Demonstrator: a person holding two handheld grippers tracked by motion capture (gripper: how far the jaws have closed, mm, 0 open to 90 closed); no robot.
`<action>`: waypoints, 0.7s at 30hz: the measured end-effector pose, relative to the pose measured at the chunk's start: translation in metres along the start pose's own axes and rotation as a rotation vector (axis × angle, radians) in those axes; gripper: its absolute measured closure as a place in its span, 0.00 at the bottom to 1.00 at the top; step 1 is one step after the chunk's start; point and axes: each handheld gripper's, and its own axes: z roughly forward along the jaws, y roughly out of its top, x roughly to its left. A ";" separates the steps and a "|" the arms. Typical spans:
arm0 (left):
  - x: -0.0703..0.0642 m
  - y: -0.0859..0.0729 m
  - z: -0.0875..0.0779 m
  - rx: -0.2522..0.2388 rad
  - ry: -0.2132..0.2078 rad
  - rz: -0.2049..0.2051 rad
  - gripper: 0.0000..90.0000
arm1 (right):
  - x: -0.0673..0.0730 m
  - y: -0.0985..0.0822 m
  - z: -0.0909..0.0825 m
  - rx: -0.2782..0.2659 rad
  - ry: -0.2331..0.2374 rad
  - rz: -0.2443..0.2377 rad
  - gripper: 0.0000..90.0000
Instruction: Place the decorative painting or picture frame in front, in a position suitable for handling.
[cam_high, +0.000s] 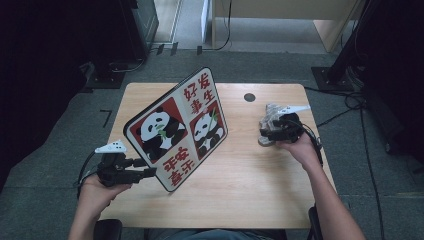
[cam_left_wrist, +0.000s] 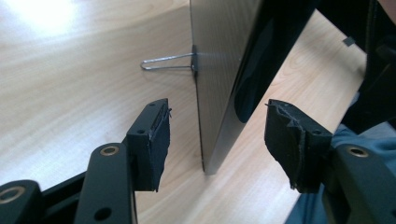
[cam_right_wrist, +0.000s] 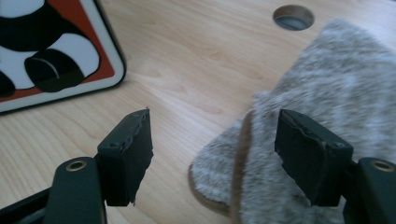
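A square panda board (cam_high: 177, 127) with red Chinese writing stands tilted on the wooden table (cam_high: 250, 190), at its left half. My left gripper (cam_high: 150, 167) is at the board's near lower edge. In the left gripper view the thin board edge (cam_left_wrist: 219, 84) runs between the jaws of the left gripper (cam_left_wrist: 217, 140), with a gap on each side, so it is open. A wire stand (cam_left_wrist: 166, 63) sticks out of the board's back. A grey furry slipper (cam_high: 270, 112) lies at the right. My right gripper (cam_right_wrist: 212, 144) hovers open over the slipper (cam_right_wrist: 327, 79); its pads touch nothing.
A round cable hole (cam_high: 249, 97) is in the table near its far edge, also visible as the hole (cam_right_wrist: 293, 17) beyond the slipper. Dark equipment and cables (cam_high: 350, 100) stand on the floor around the table. Bare wood lies between board and slipper.
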 end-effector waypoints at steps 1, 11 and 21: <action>0.000 0.000 0.000 -0.003 0.002 -0.001 0.46 | -0.003 0.002 -0.002 -0.001 -0.010 -0.005 0.31; 0.006 -0.001 0.000 -0.009 -0.020 -0.036 0.40 | -0.028 0.018 -0.017 -0.041 -0.077 0.028 0.30; 0.010 -0.003 0.006 -0.005 -0.092 -0.040 0.30 | -0.051 0.003 0.016 0.028 -0.117 0.088 0.29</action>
